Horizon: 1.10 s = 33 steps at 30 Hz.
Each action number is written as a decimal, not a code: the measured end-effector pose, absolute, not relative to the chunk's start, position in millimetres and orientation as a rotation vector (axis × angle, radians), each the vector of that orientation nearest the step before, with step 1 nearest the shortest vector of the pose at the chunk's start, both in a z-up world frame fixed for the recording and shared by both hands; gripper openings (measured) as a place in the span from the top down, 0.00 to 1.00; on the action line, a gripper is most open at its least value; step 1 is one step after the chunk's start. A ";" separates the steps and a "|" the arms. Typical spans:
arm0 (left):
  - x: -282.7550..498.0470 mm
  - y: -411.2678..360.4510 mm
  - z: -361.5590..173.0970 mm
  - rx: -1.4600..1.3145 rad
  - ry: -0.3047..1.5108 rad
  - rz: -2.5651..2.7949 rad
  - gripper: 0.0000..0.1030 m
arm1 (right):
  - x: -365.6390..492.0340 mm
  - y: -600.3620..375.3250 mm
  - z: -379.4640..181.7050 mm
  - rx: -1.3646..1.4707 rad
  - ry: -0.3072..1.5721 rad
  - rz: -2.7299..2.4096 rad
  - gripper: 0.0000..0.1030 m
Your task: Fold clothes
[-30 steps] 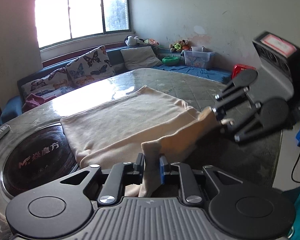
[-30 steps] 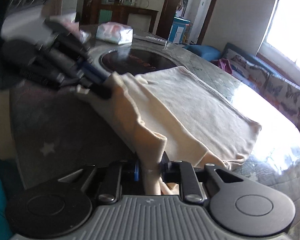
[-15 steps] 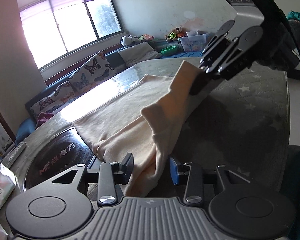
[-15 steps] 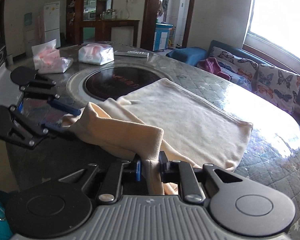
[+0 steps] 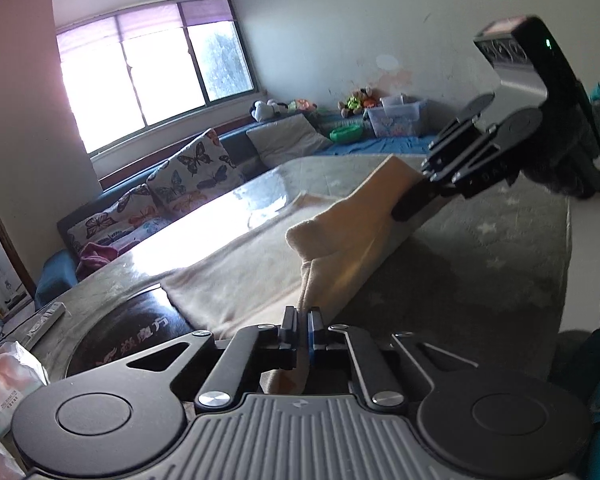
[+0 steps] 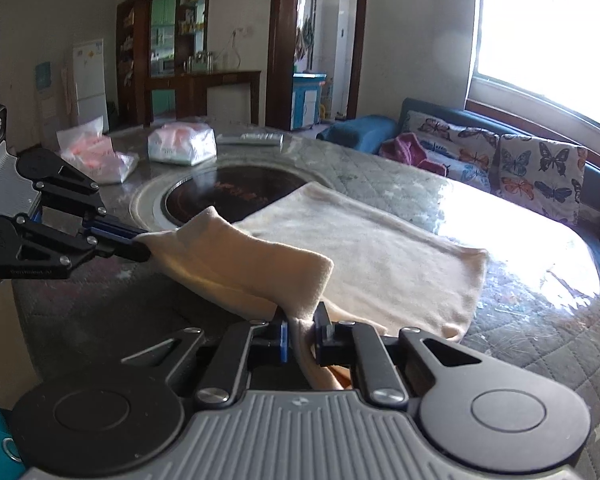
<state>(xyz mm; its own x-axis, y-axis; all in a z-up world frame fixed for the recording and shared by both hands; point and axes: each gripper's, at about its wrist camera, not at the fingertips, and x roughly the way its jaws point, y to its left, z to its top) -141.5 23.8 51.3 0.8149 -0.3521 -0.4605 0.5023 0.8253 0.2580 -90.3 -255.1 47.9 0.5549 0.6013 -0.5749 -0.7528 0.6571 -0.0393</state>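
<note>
Left gripper [image 5: 303,322] is clamped tight on the near edge of the cream garment [image 5: 236,280], jaws nearly together with cloth pinched between. Right gripper [image 6: 300,330] also grips that near edge, jaws narrow around a bunch of fabric. Each shows in the other's view, gripping its own end of the edge. The strip between them hangs lifted off the table [image 6: 520,344], sagging a little, with a rolled bulge in the middle. Rest of the garment lies flat on the table further out, already a neat rectangle with straight far edge and squared corners.

Progress, as a judgement: mid-fold. The near edge is raised in both grips and not yet laid down; body looks smoothed. Left to do: carry the edge over onto the flat part, release, likely more folds after. How many folds are already in the cloth, cannot tell.

Beyond the cloth: round dark cooktop inset [image 6: 236,196], plastic-wrapped packs [image 6: 182,146], then sofa with butterfly cushions [image 6: 540,168] under the window.
</note>
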 end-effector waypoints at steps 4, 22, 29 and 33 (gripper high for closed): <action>-158.0 22.3 65.9 0.345 0.403 -0.488 0.95 | -105.9 -267.6 57.9 -0.278 0.543 0.822 0.90; -183.2 29.0 99.7 0.221 0.419 -0.513 0.95 | -166.6 -291.0 98.6 -0.276 0.563 0.913 0.91; -110.2 33.5 95.3 0.219 0.440 -0.464 0.95 | -97.7 -270.9 104.7 -0.302 0.559 0.885 0.91; -60.3 34.4 74.5 0.201 0.500 -0.407 0.95 | -50.7 -253.9 88.2 -0.289 0.611 0.849 0.91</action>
<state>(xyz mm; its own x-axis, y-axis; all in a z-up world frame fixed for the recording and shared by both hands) -60.3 34.4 74.5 0.7998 -0.3283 -0.5025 0.4249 0.9010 0.0877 -50.7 -253.9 88.2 0.5051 0.6119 -0.6087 -0.7716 0.6361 -0.0009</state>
